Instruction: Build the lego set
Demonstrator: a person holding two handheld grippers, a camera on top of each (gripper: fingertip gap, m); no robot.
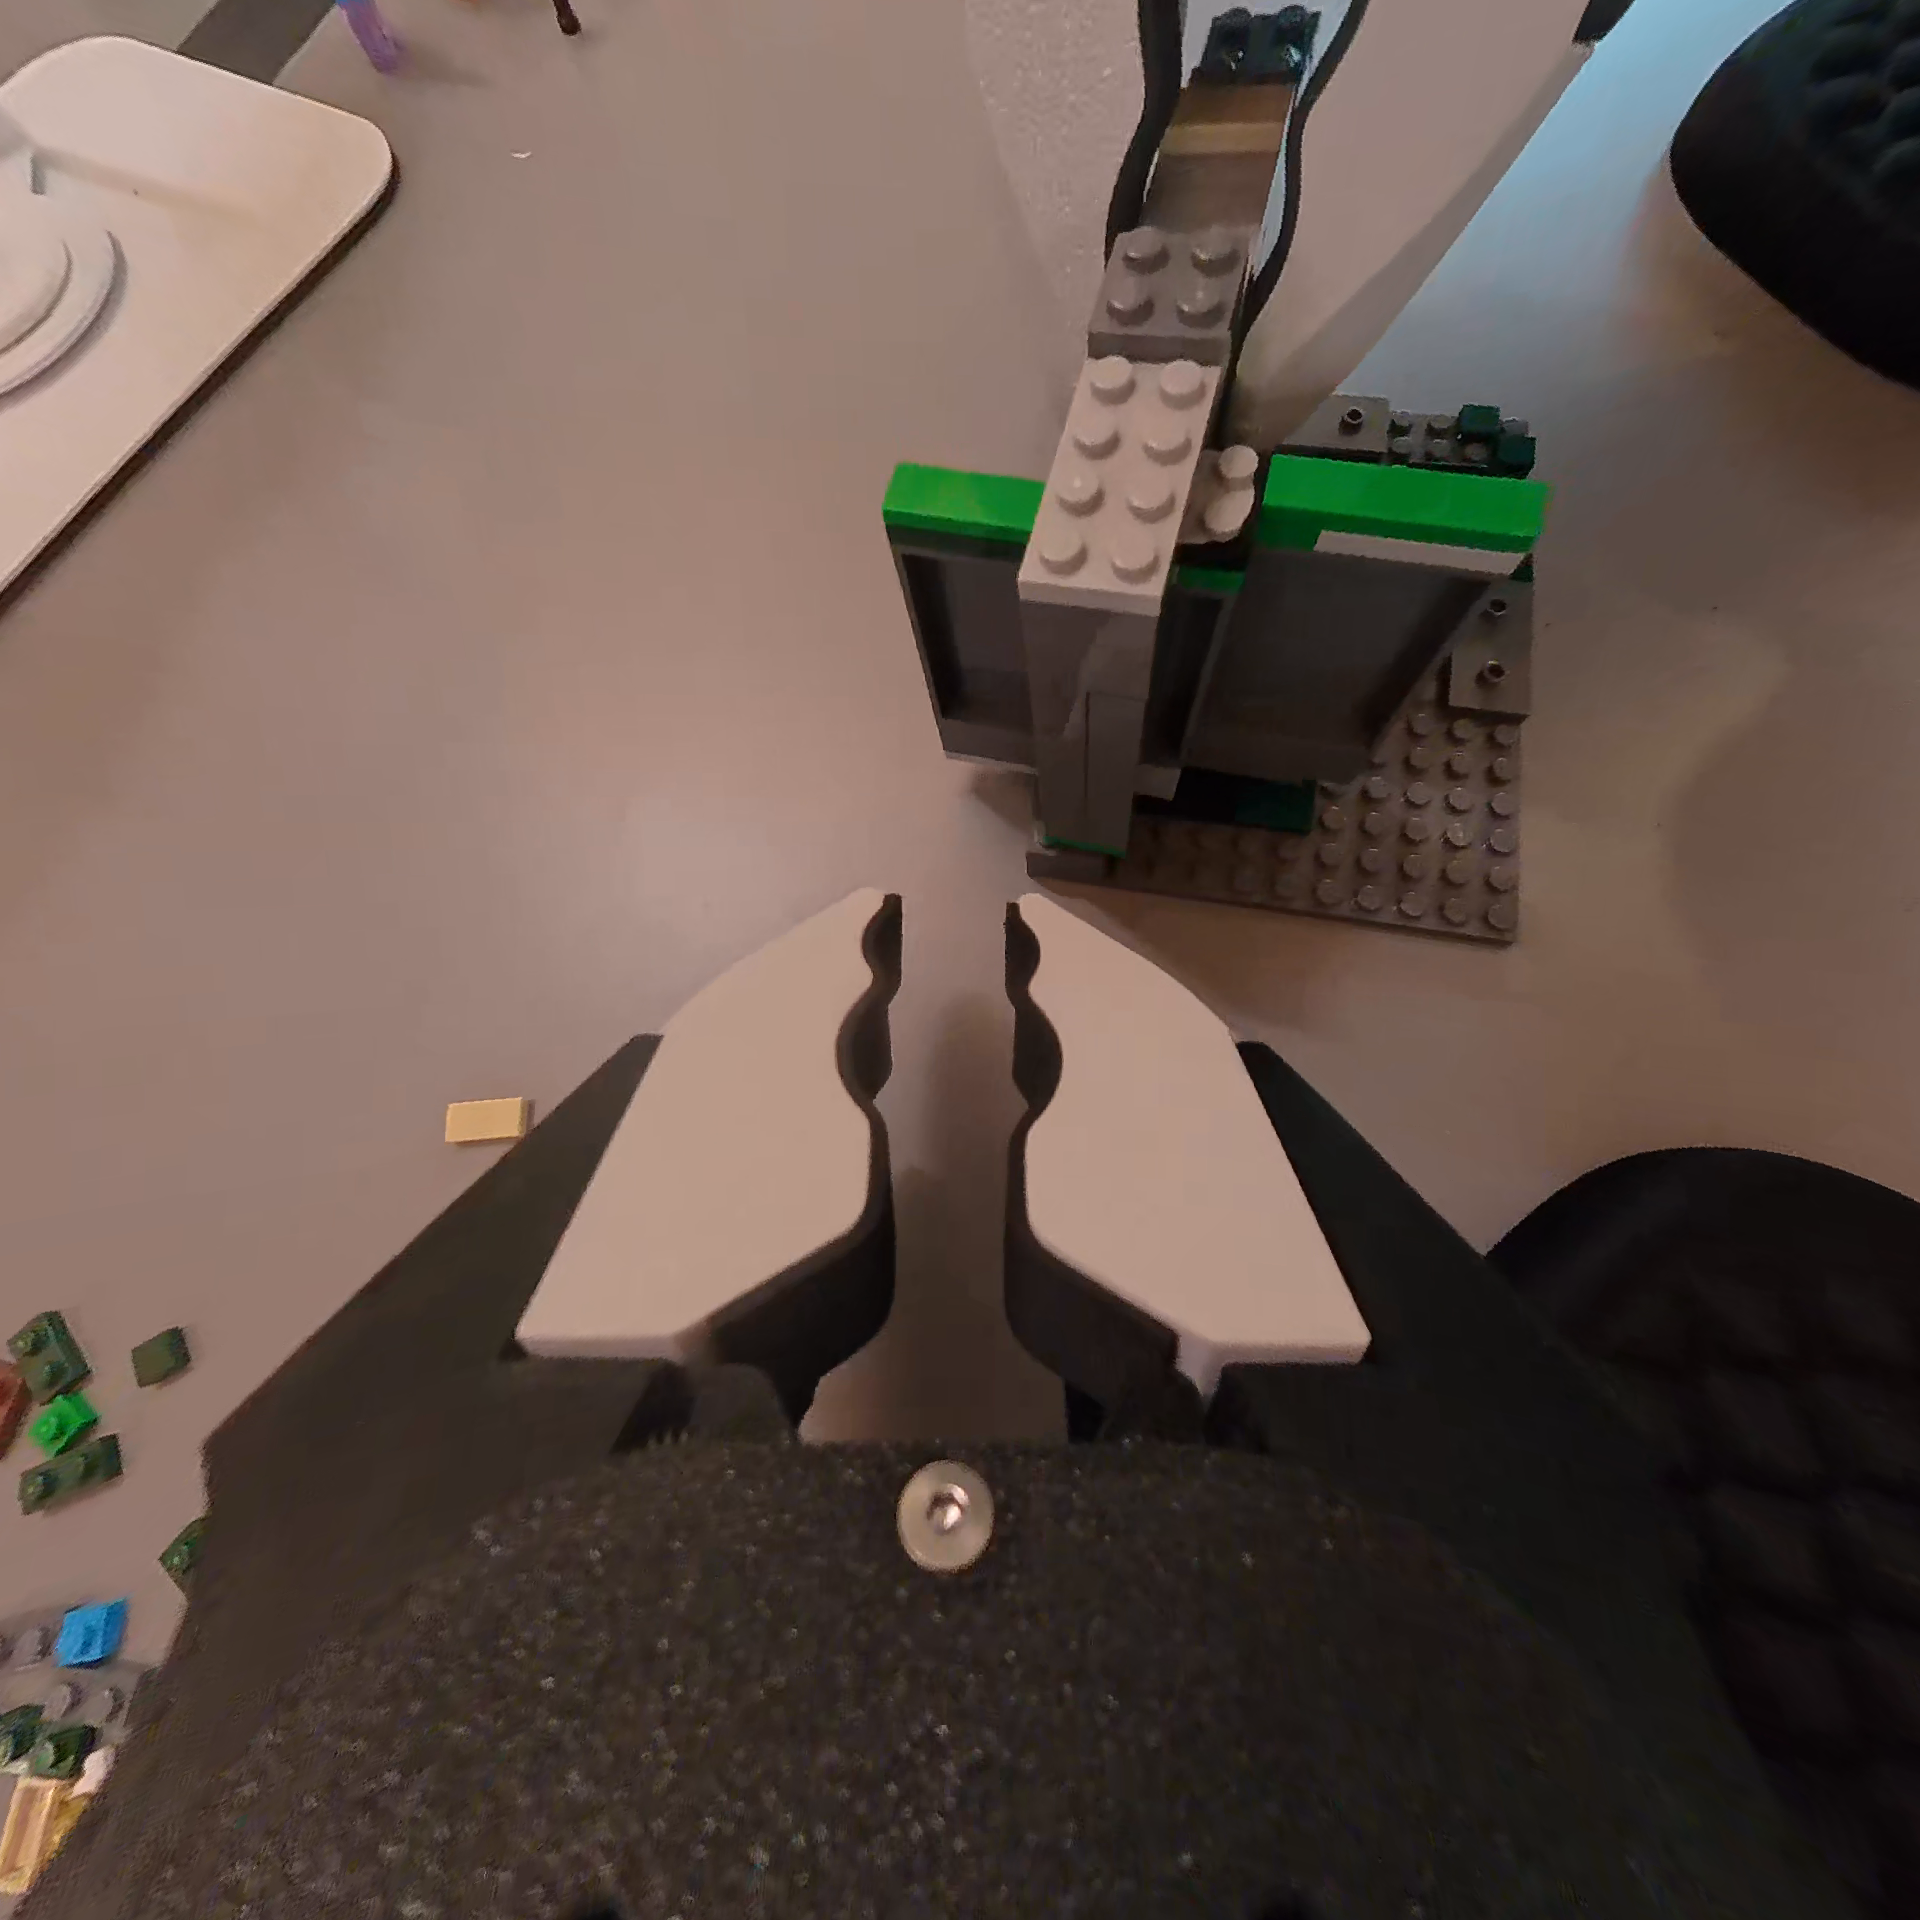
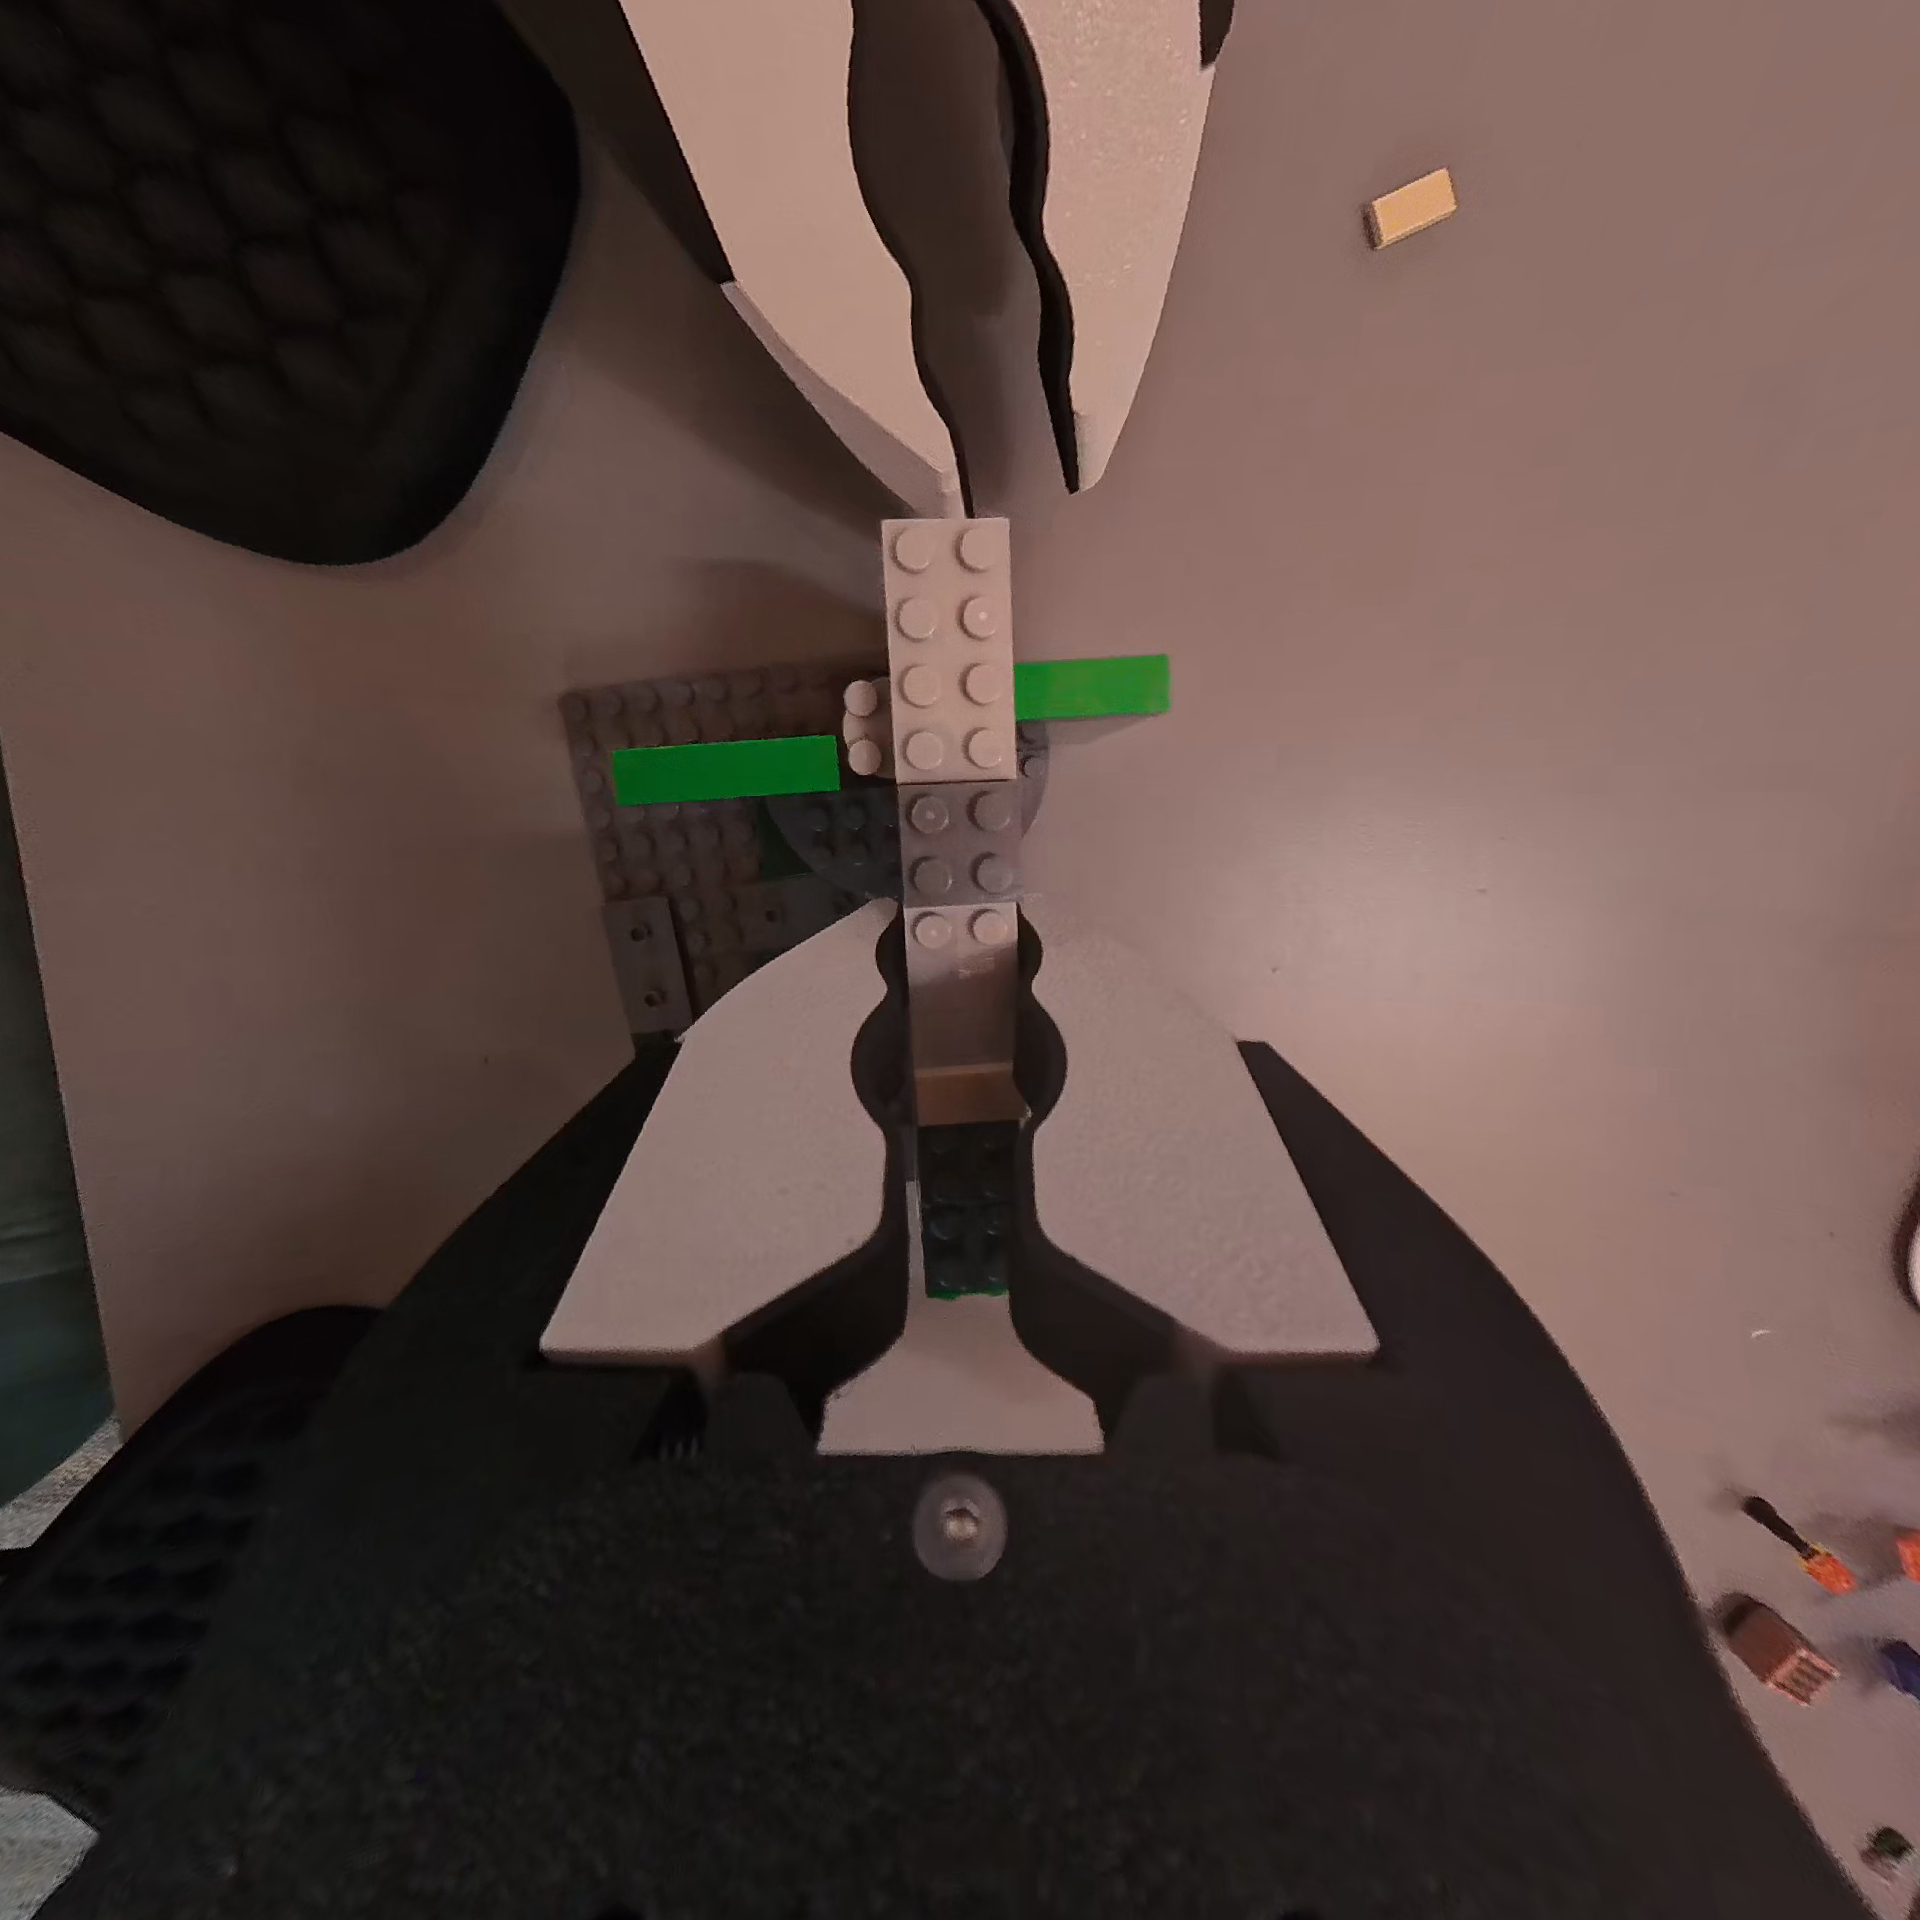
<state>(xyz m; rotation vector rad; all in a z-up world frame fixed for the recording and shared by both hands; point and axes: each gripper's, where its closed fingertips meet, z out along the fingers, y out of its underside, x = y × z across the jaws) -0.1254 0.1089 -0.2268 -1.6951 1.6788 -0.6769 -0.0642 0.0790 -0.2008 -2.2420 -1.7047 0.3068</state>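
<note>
The lego build [image 1: 1195,644] stands on a grey studded baseplate [image 1: 1434,831], with bright green tiles [image 1: 1403,504] along its wall top. A tall stepped column rises from it, capped by a light grey 2x4 brick [image 2: 948,649] with dark grey, tan and dark bricks behind. My right gripper [image 2: 961,920] is shut on the rear part of this column. Its white fingers [image 1: 1403,208] show beyond the build in the left wrist view. My left gripper [image 1: 952,914] is open and empty, just short of the baseplate's near left corner. It also shows in the right wrist view [image 2: 1013,488].
A tan tile [image 1: 486,1122] lies left of my left gripper and shows in the right wrist view [image 2: 1411,208]. Loose green, blue and grey bricks [image 1: 62,1423] lie at lower left. A white board [image 1: 156,260] sits far left. A black mesh chair [image 1: 1808,177] is far right. Small pieces [image 2: 1787,1652] lie at lower right. Across from one pair of fingers to the other is roughly 8 cm.
</note>
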